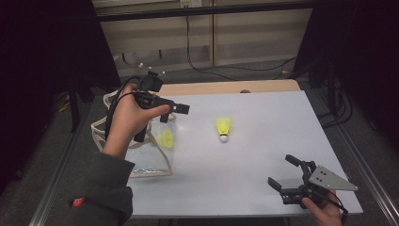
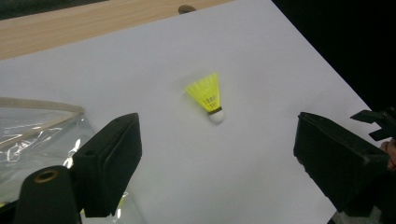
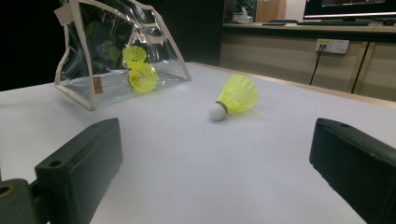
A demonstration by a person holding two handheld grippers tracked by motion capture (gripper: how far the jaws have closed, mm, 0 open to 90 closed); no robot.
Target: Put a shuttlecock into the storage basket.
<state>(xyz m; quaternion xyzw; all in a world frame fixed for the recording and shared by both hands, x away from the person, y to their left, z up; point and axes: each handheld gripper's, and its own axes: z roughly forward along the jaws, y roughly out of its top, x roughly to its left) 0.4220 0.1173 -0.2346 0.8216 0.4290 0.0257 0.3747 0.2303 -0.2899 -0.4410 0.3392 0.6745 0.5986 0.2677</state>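
1. At the far left of the high view we see a clear plastic pouch with cream fabric trim (image 1: 155, 160) standing on the white-topped bench (image 1: 263, 155), near its left edge.
2. Inside the pouch lie yellow shuttlecocks; the right tool's view shows two of them (image 3: 140, 74) close together against the clear wall, and the high view shows one (image 1: 165, 138) through the plastic.
3. Our left hand (image 1: 129, 120) holds the left tool (image 1: 176, 109) above the pouch, pointing right across the bench.
4. The left tool is released: its own view shows both black jaws wide apart with nothing between them but bare bench.
5. Further right, a loose yellow shuttlecock with a white cork tip (image 1: 223, 128) lies on its side near the middle of the bench, well apart from the pouch; its cork points toward our side. The left tool's view shows it (image 2: 208, 95) ahead of the jaws, untouched.
6. At the near right corner our right hand holds the right tool (image 1: 286, 173), with a grey three-cornered plate on top, low at the bench.
7. The right tool is also released, jaws spread and empty, the loose shuttlecock (image 3: 236, 98) lying ahead of them, well apart.
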